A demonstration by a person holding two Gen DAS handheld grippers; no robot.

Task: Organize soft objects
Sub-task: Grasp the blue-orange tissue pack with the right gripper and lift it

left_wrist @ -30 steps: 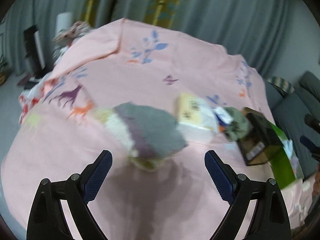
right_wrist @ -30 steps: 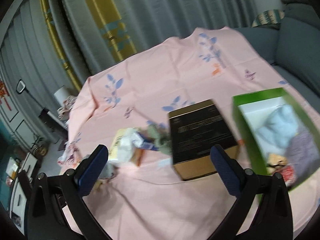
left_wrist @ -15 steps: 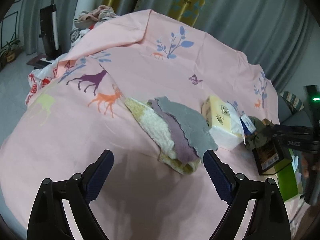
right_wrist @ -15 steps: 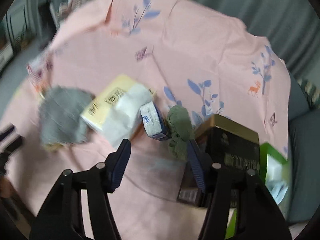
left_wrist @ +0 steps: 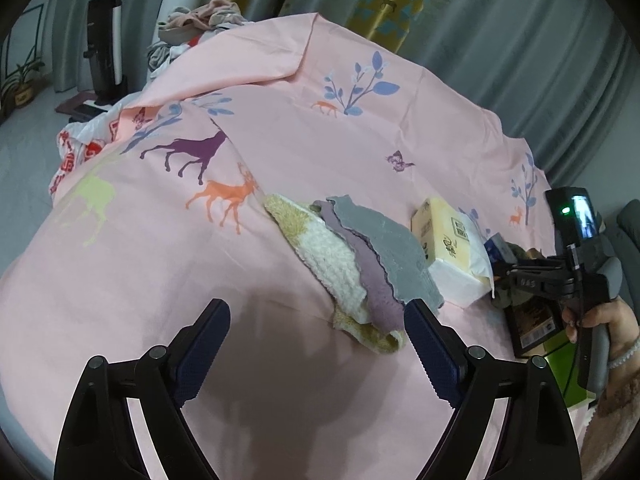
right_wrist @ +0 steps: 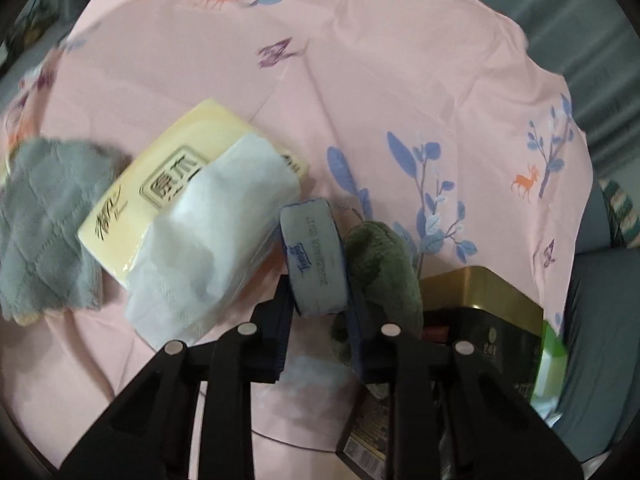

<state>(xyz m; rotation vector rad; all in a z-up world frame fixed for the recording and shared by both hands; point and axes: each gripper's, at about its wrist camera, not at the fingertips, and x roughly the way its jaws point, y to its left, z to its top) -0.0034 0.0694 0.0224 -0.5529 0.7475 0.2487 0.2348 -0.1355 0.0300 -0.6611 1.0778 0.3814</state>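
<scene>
My right gripper [right_wrist: 318,304] is shut on a small blue-and-white Tempo tissue pack [right_wrist: 314,258]. A green soft object [right_wrist: 380,264] lies just right of it, and a yellow tissue pack [right_wrist: 192,204] with white tissue sticking out lies to its left. My left gripper [left_wrist: 316,344] is open and empty above the pink sheet, just short of a stack of cloths [left_wrist: 360,264]: cream, purple and grey. The grey cloth also shows in the right wrist view [right_wrist: 44,224]. The right gripper and the hand holding it show in the left wrist view [left_wrist: 560,280].
A black-and-gold box [right_wrist: 480,328] stands right of the green object, with a green box [right_wrist: 554,356] behind it. The pink patterned sheet [left_wrist: 280,128] covers the whole surface. Clothes [left_wrist: 196,24] are piled at the far left edge. A grey sofa [right_wrist: 600,280] is on the right.
My right gripper dropped toward the items and closed on the small tissue pack. My left gripper stayed open and drew closer to the cloth stack.
</scene>
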